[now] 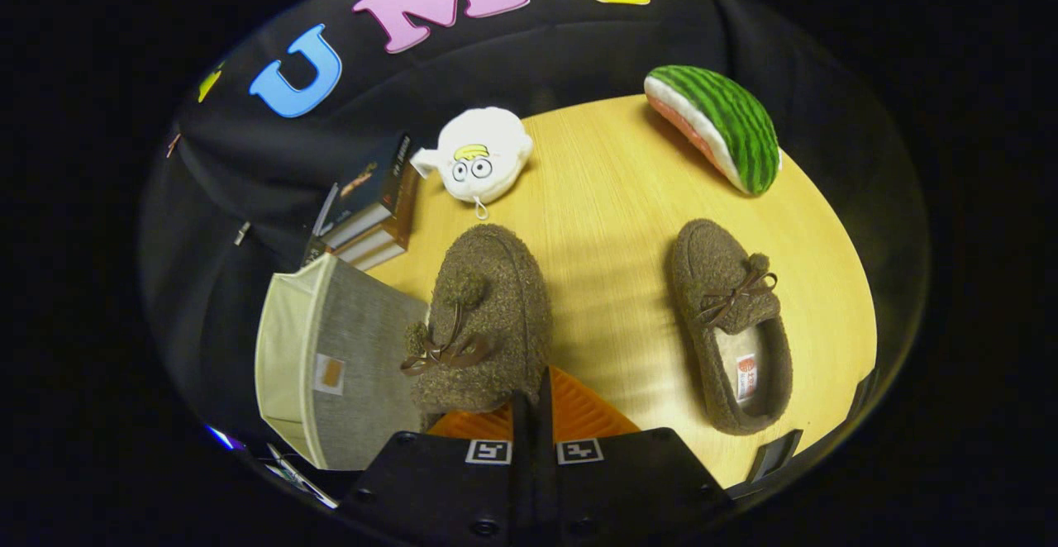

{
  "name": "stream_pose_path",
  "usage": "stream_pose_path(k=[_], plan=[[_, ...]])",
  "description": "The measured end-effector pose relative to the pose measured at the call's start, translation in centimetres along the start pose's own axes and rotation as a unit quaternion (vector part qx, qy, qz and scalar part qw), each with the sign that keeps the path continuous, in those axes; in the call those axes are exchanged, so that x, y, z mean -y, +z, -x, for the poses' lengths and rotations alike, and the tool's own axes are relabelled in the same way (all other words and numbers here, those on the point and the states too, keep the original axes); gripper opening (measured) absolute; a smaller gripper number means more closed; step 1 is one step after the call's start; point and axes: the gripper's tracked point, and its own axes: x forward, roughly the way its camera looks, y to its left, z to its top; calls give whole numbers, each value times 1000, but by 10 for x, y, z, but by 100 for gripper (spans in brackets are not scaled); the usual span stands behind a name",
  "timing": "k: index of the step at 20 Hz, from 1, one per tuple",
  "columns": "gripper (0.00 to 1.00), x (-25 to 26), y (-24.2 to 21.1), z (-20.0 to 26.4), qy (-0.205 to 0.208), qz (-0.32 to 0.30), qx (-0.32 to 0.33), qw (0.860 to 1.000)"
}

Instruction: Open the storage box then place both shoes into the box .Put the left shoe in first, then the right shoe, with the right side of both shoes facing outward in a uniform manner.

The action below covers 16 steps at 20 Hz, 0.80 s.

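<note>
A fuzzy brown slipper (488,316) with a bow and pompoms hangs just ahead of my gripper (533,402). Its toe points away from me and its heel rim is pinched between the two fingers, which are shut on it. The slipper overlaps the near edge of the fabric storage box (347,365), a grey and cream box to the left of the fingers. I cannot tell whether the box's lid is open. The second brown slipper (731,324) lies flat on the wooden table (612,200) to the right of the fingers, with its opening facing up.
A white plush toy (483,154) sits beyond the held slipper. A stack of books (372,208) lies behind the box. A watermelon-slice plush (719,126) rests at the table's far right edge. Bare wood shows between the two slippers.
</note>
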Motion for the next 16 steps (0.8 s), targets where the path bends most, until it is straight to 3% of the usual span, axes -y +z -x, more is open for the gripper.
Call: stream_pose_path(k=[5, 11, 16], plan=[[5, -73, 23, 42, 53, -21, 25, 998], [5, -172, 24, 50, 128, -43, 7, 991], [5, -225, 7, 29, 132, -43, -10, 990]])
